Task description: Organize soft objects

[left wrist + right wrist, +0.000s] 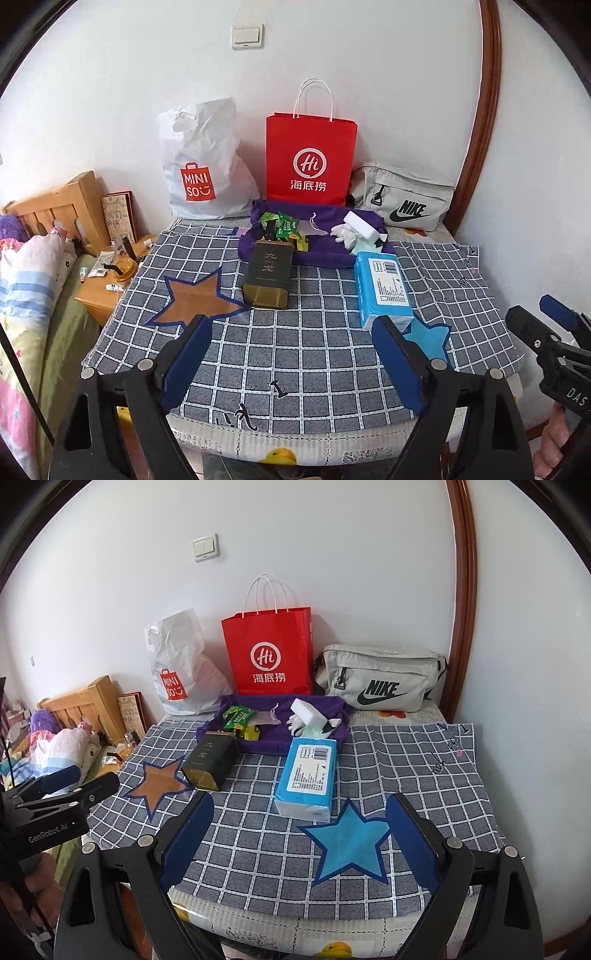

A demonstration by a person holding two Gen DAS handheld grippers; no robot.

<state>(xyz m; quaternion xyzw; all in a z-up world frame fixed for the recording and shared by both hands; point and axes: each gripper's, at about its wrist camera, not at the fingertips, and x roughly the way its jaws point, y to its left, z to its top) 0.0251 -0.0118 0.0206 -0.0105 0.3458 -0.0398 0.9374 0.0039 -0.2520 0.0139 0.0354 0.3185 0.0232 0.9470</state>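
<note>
both claws hang low over the near edge of the counter, the left claw [291,354] spread wide with nothing between its blue pads, the right claw [299,838] just as wide and empty. the counter [314,369] wears a grey checked cloth with a brown star [192,299] and a blue star [347,845] sewn on, pushed against a white wall with a light switch [248,36]. along the wall stand a white "miniso" plastic bag [207,166], a red "hi" paper bag [310,158] with chinese characters, and a grey "nike" waist bag [406,203]. a purple cloth pouch [325,221] holds green sachets [284,225], what looks like white gloves [345,234] and a white sponge block [364,223]. the blue tissue pack [382,288] lies in front of it, beside a dark tea tin [267,273] tipped on its side. left of the counter are a wooden nightstand [99,295] and a bed [29,295].
</note>
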